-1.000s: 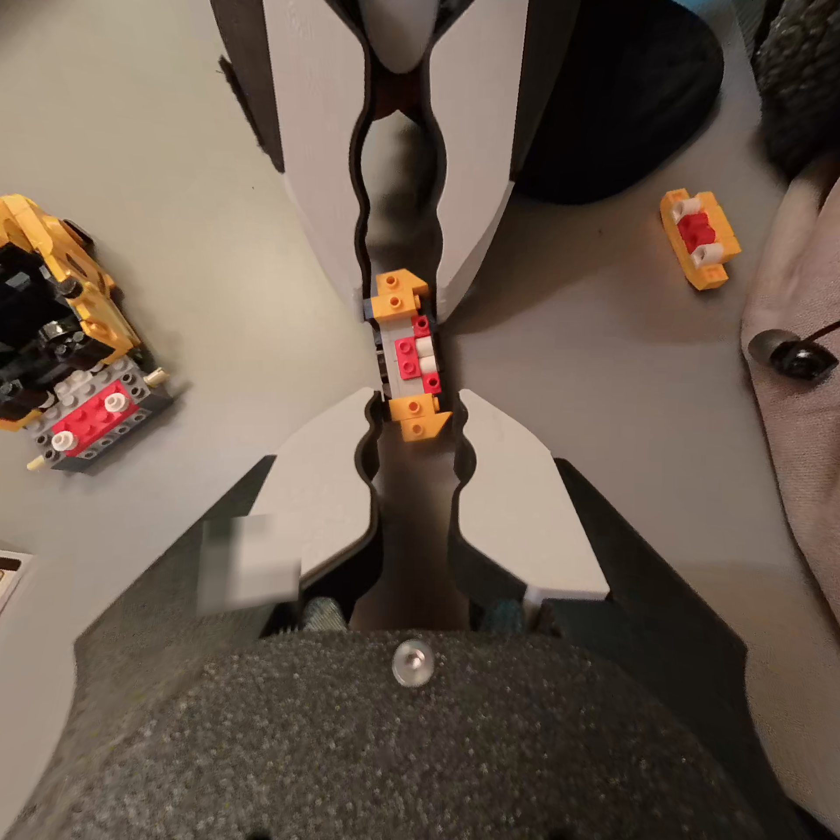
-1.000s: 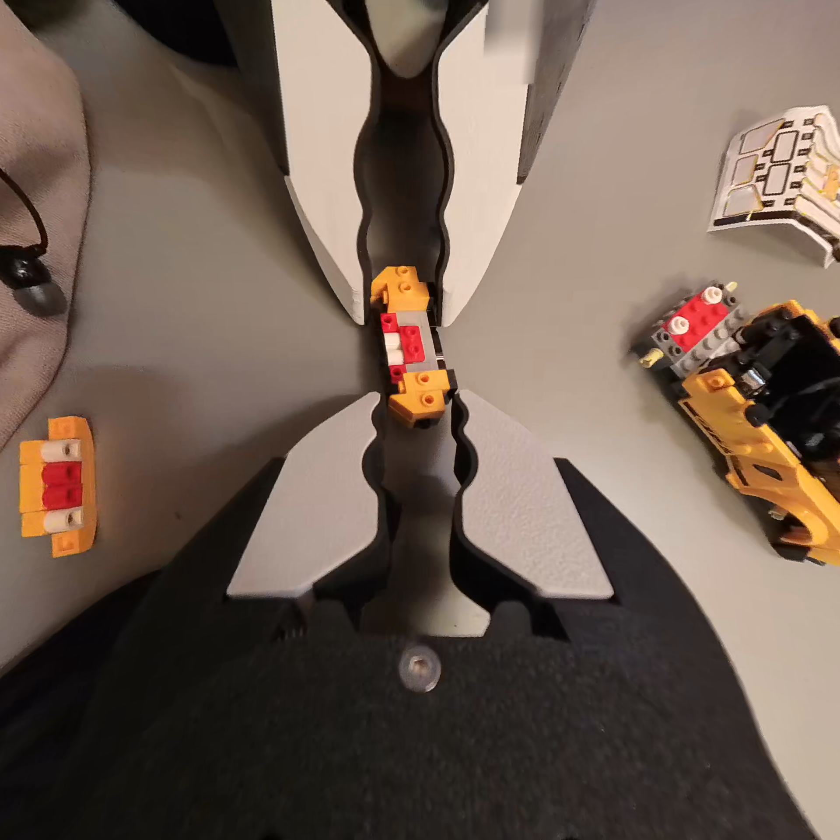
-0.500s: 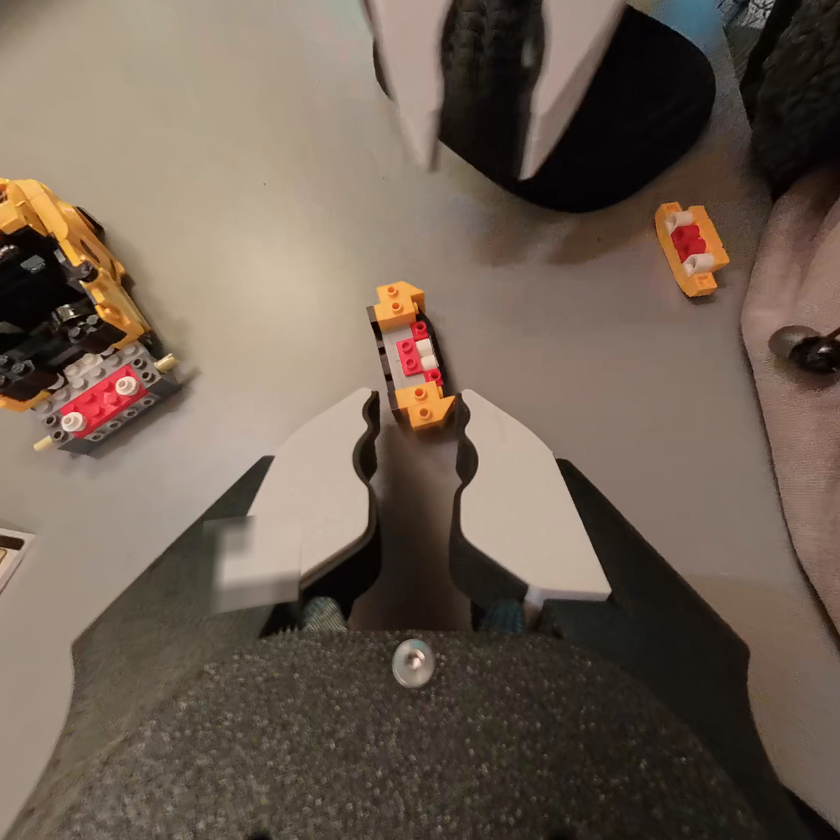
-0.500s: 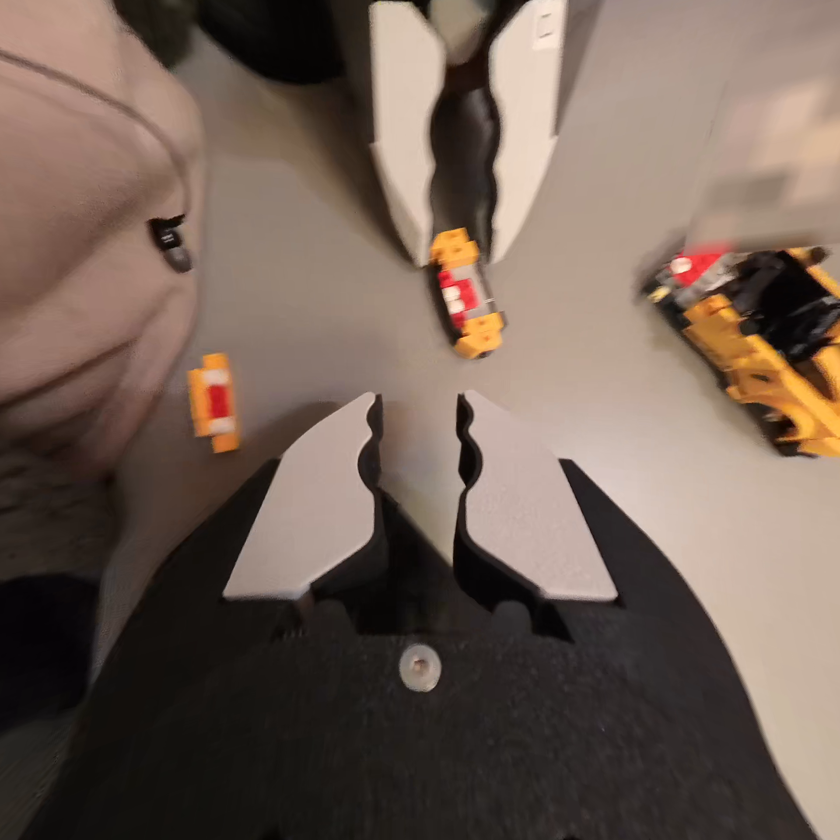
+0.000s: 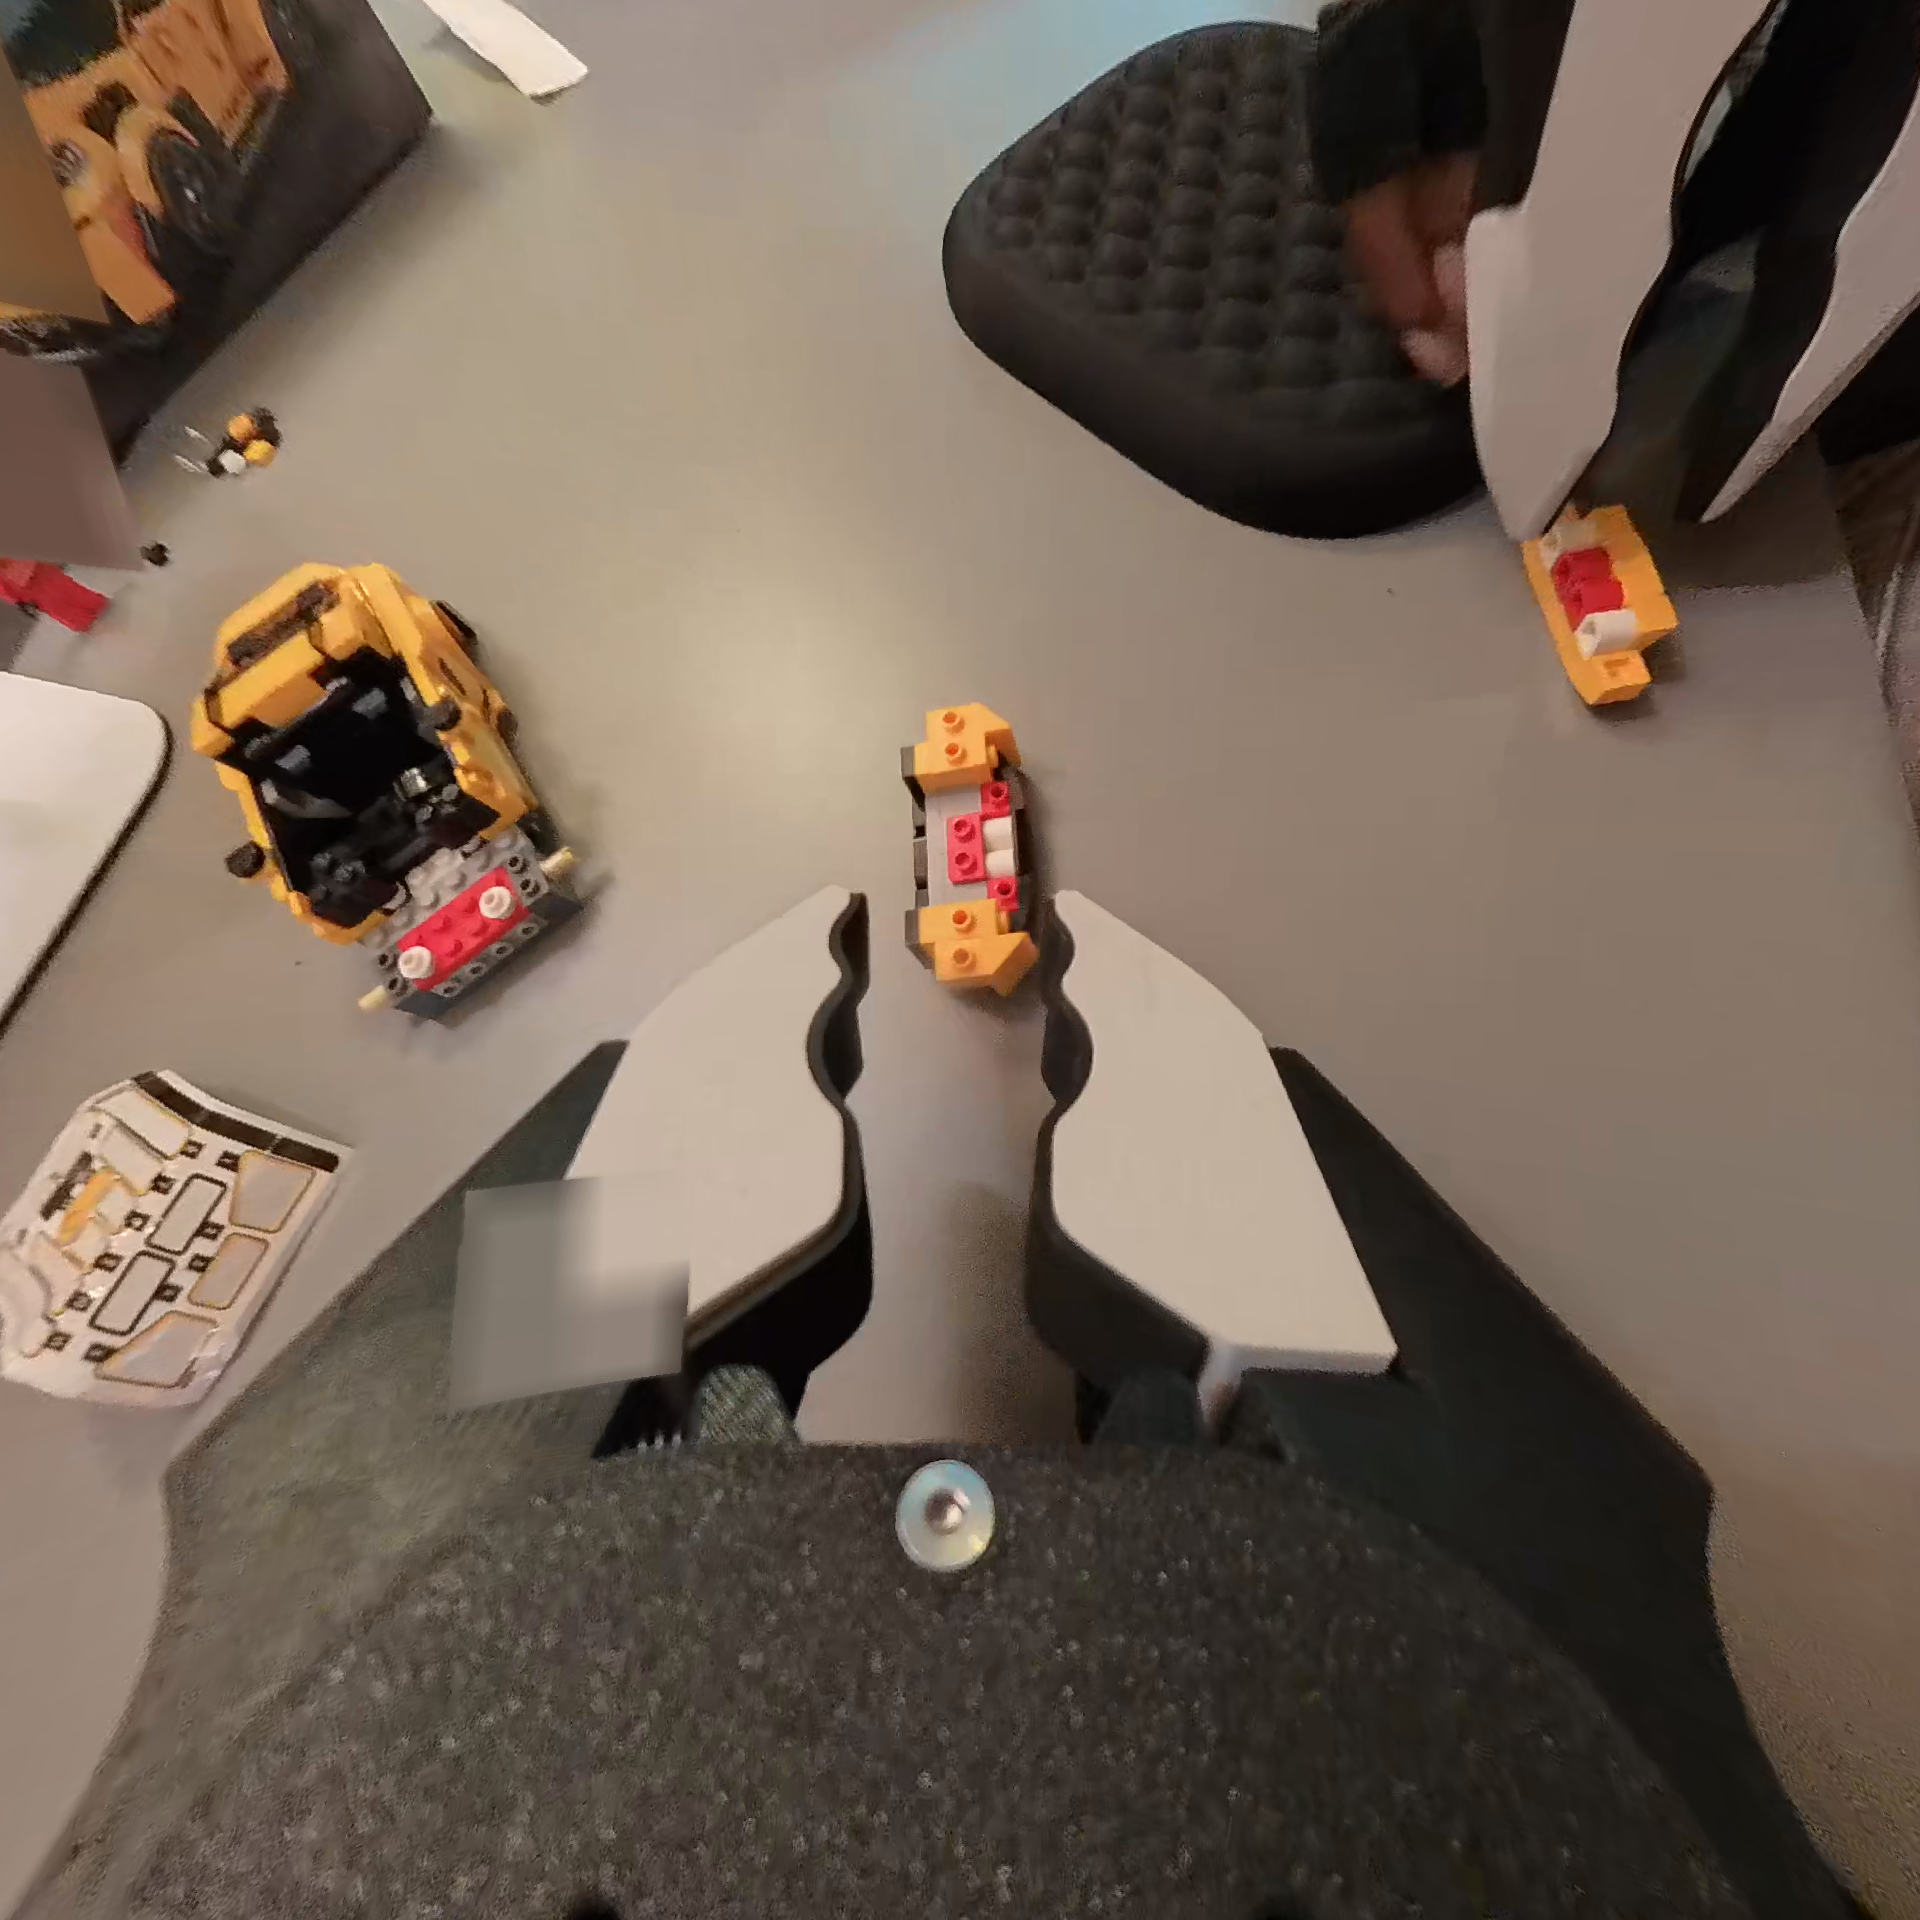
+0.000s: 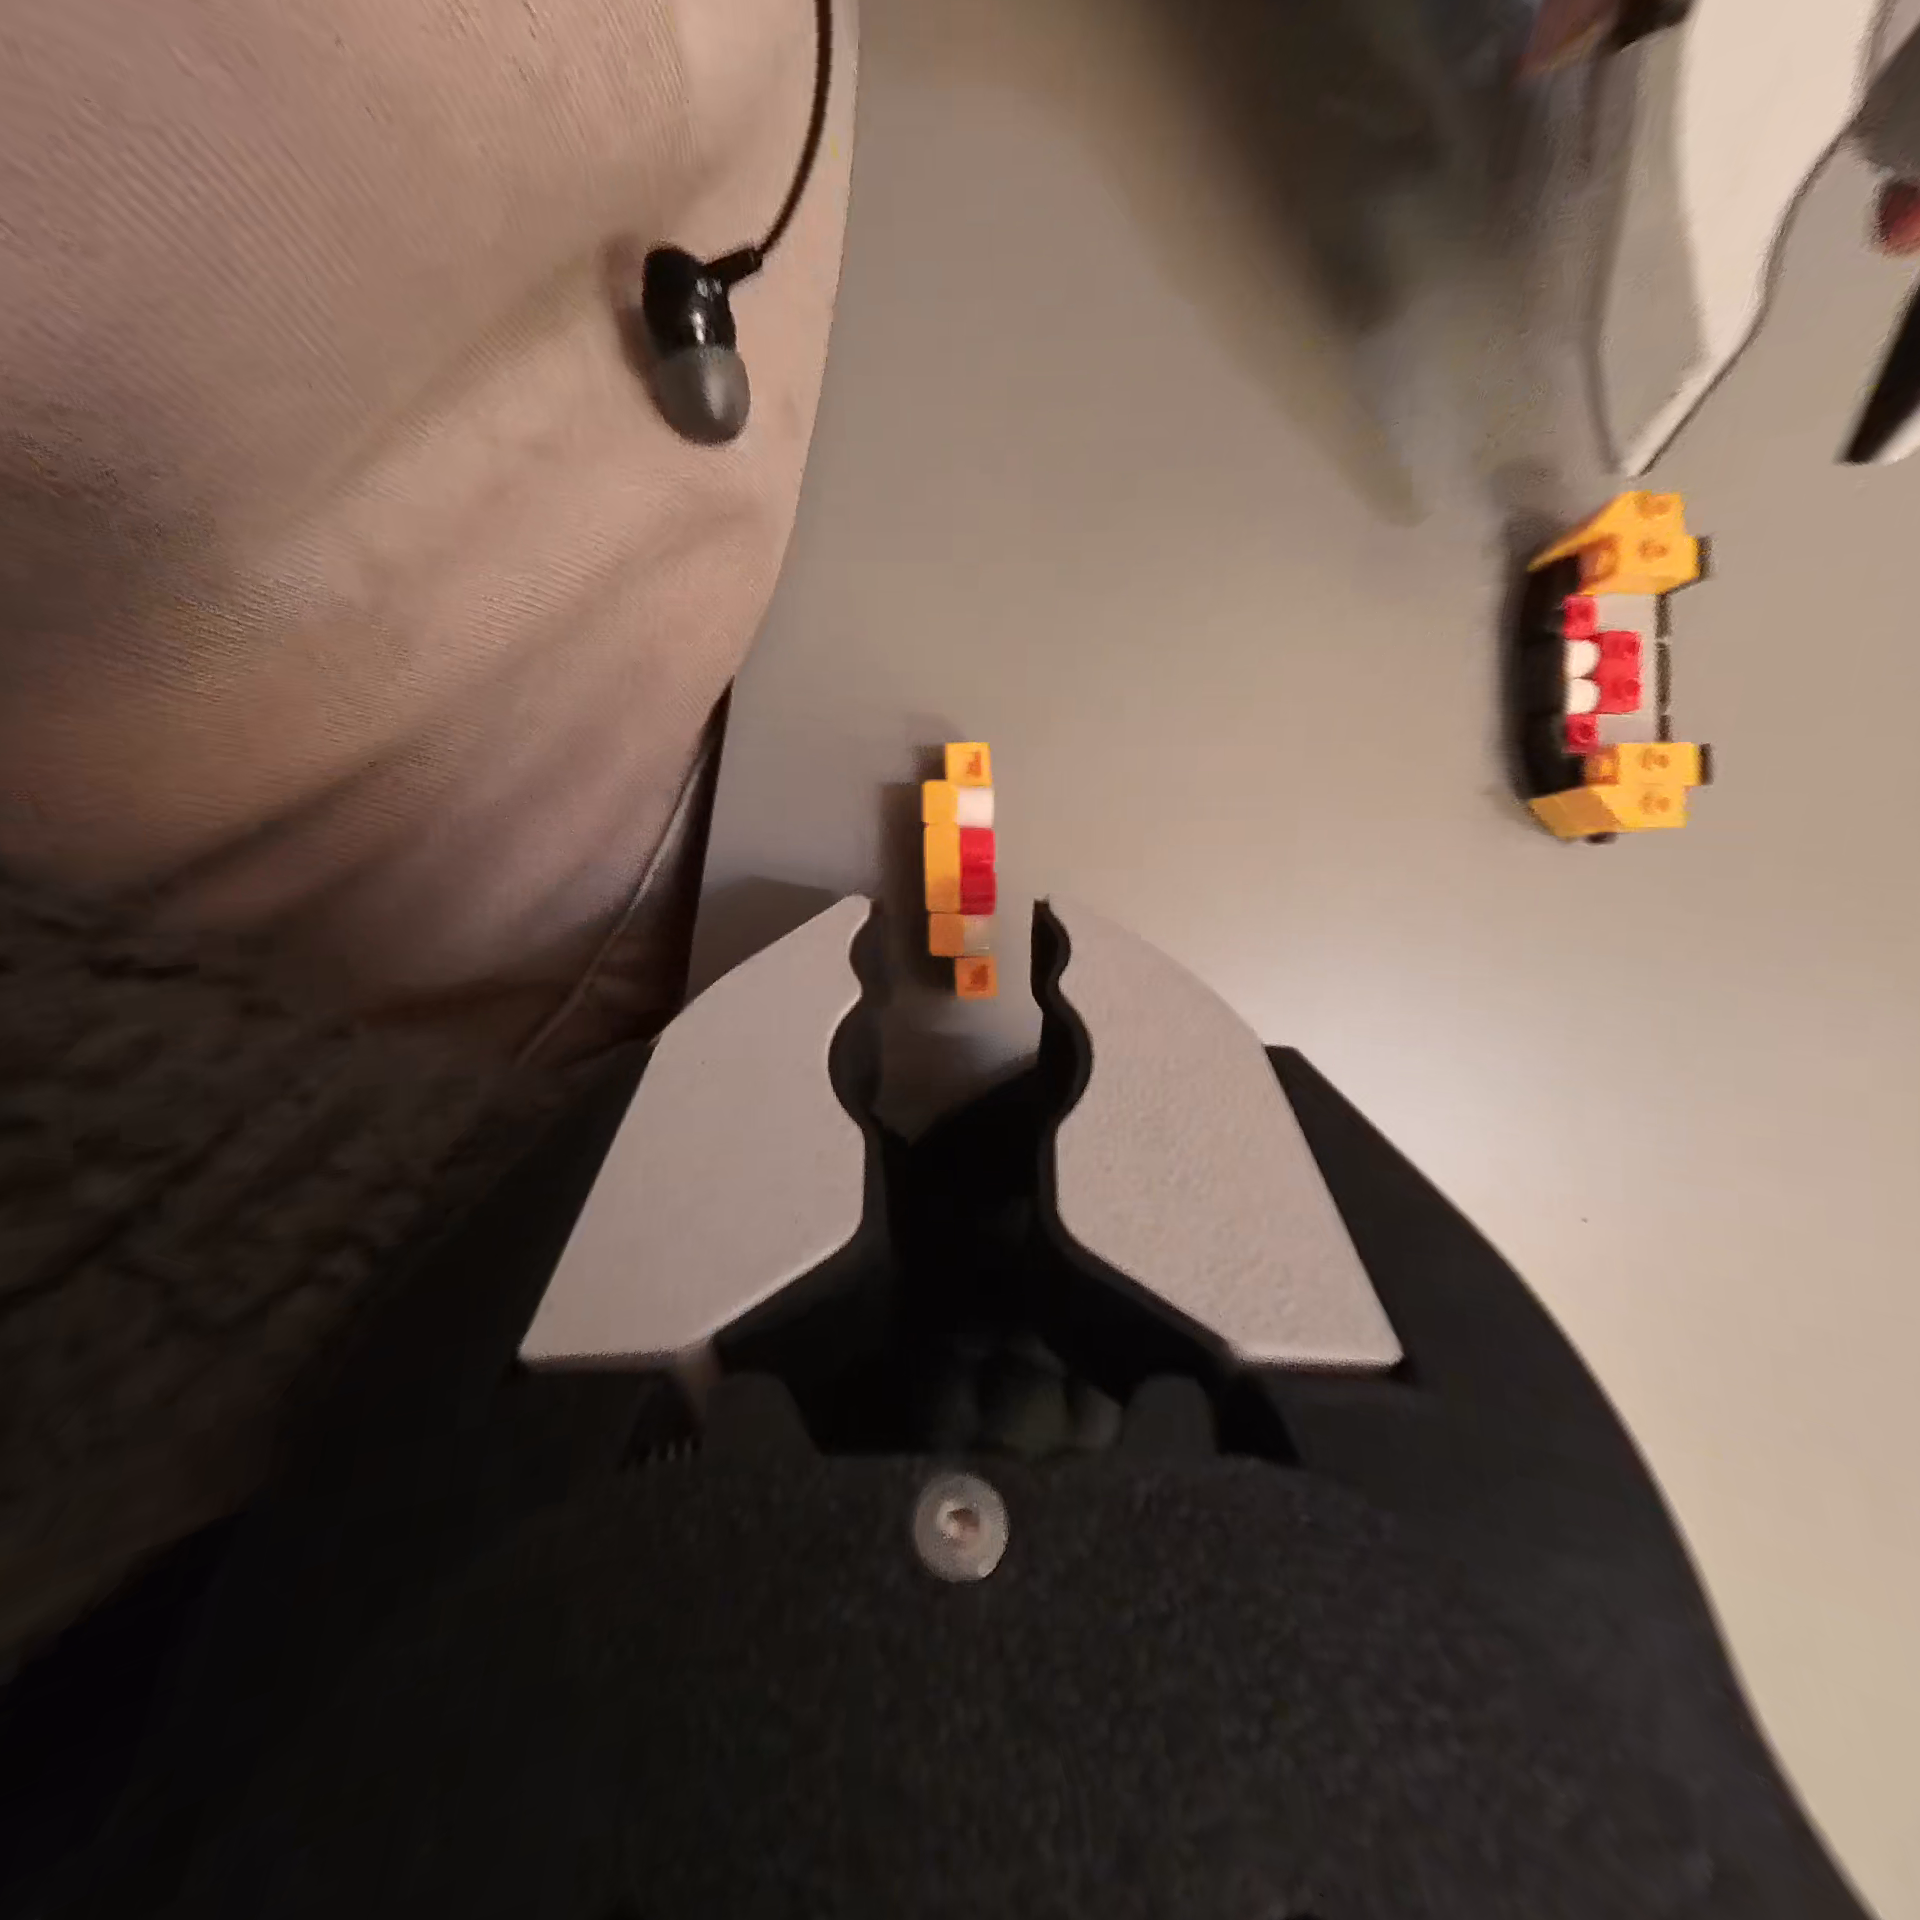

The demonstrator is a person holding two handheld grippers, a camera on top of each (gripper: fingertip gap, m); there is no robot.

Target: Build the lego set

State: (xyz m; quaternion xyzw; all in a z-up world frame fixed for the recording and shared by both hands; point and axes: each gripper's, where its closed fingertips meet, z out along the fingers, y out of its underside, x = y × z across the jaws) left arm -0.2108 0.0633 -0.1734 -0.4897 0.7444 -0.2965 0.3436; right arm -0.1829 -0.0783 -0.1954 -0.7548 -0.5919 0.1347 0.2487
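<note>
The left tongs hang released over the table, straddling the near end of the longer orange subassembly without gripping it. The right tongs, also released, bracket the small orange bumper piece, likely lining up a pick. The yellow vehicle waits at nine o'clock

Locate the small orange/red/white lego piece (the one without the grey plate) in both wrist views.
Left wrist view: small orange piece lies far right, upper part, on the table just below the right tongs.
Right wrist view: same piece sits at centre, just ahead of the open right tongs.
Shared landmark: the larger grey-plated orange assembly, centre in left view, right side in right view.
</note>
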